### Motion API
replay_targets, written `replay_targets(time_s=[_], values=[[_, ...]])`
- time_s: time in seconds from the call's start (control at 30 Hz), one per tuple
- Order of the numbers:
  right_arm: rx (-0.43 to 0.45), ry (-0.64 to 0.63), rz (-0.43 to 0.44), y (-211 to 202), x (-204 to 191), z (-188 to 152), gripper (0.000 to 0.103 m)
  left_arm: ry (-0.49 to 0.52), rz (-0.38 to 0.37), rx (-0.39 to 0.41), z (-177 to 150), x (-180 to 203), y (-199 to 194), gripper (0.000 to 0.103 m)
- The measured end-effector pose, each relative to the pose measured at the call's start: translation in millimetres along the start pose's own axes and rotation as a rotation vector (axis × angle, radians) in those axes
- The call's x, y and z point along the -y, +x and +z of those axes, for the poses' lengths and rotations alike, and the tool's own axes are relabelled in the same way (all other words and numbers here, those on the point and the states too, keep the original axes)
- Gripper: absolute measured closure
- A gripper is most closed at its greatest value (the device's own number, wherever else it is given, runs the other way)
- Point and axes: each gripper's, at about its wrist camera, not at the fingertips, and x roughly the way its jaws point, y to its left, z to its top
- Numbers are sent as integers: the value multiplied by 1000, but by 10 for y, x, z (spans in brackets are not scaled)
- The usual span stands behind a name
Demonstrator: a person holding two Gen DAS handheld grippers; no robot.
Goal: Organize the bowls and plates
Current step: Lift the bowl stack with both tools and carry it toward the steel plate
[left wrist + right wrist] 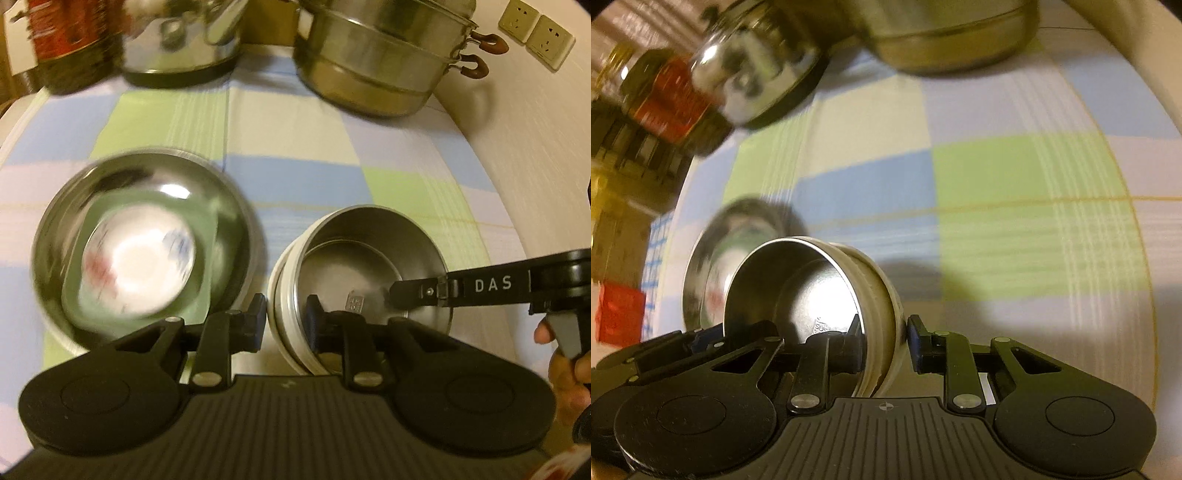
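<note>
Checked cloth (295, 177) in blue, green and cream covers the table under both grippers. Left gripper (286, 319) straddles the near wall of the white-sided steel bowl (369, 251), one finger outside the rim and one inside, pads close against the wall, apparently clamped on it. Right gripper (884, 345) pinches the opposite wall the same way, and the bowl sits tilted between the two. That makes one white-sided bowl; just left of it rests one wider steel bowl (229, 206) holding one white patterned bowl (140, 266), blurred. Farther back stand one tiered steel steamer pot (384, 66), one shiny kettle (184, 40) and one red-labelled jar (62, 33). Two wall sockets (535, 33) show at the upper right.
</note>
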Motion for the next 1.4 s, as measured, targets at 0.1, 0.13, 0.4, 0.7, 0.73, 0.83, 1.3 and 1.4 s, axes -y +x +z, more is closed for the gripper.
replay_targets(time_s=[0.1,0.13,0.4,0.7,0.73,0.83,1.3,1.4], values=[[-18,-39,-8,4,-115,-139,78,-26,11,-1,-158,-61,-102,83],[-23,-50,-11,5,-153,-182,78,-26,14,3,-201,-76,-131,83],[35,-106,-50,-2,-294,-387,78,-12,2,9,-269,-114,-157,82],[137,15,-86,-48,-328,-640,78,-55,1,-12,-288,-125,-84,79],[143,19,-86,-50,-329,-648,78,-60,-1,-12,-287,-130,-81,79],[151,35,-76,-53,-309,-659,78,-67,-9,-6,-294,-144,-82,79],[181,57,-68,-76,-272,-695,81,-44,2,5,-328,-106,-99,79],[182,53,-74,-97,-286,-684,82,-29,6,10,-339,-75,-112,79]])
